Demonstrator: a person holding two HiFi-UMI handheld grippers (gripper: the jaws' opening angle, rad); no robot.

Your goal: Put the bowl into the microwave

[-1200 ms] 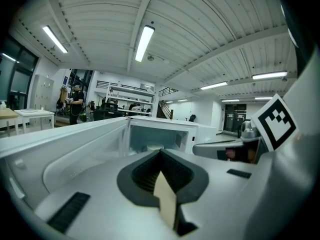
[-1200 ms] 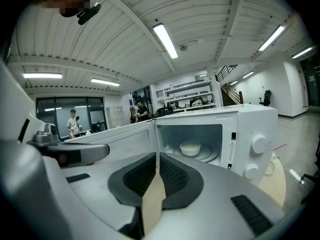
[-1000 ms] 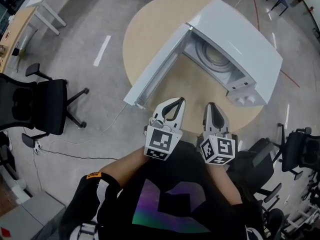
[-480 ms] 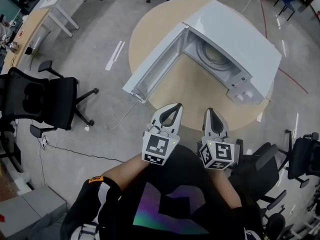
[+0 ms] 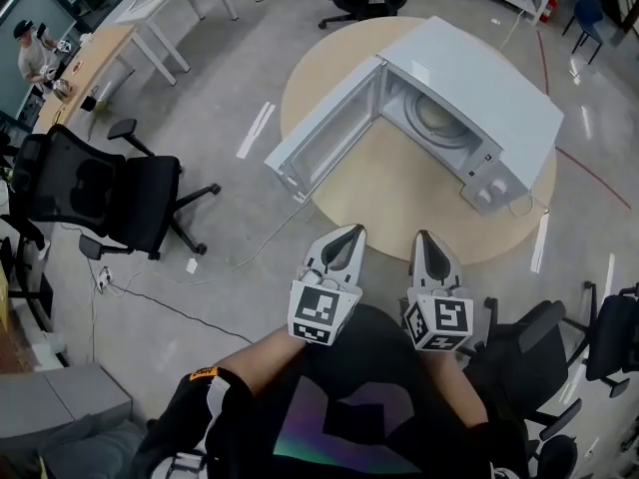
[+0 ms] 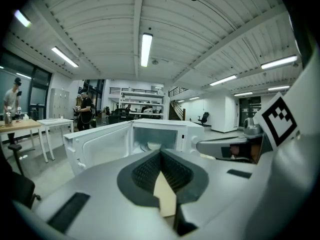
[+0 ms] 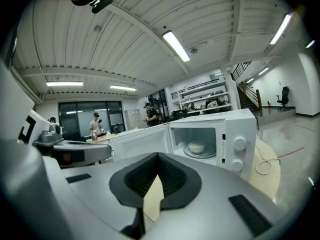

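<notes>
the bowl [image 7: 196,147] sits inside the microwave [image 5: 479,88], whose door [image 5: 324,138] stands open over the tabletop [image 5: 399,203]. the left gripper [image 5: 346,234] and right gripper [image 5: 423,239] hang side by side in front of the microwave, off the tabletop's edge, fingers closed together on nothing.

The microwave [image 5: 489,93] stood on the round table [image 5: 399,203] at upper right, its door [image 5: 324,138] swung open leftward and the bowl [image 5: 436,116] inside. The left gripper [image 5: 342,232] and right gripper [image 5: 425,238] lay side by side at lower centre. A chair [image 5: 100,198] stood at far left.
</notes>
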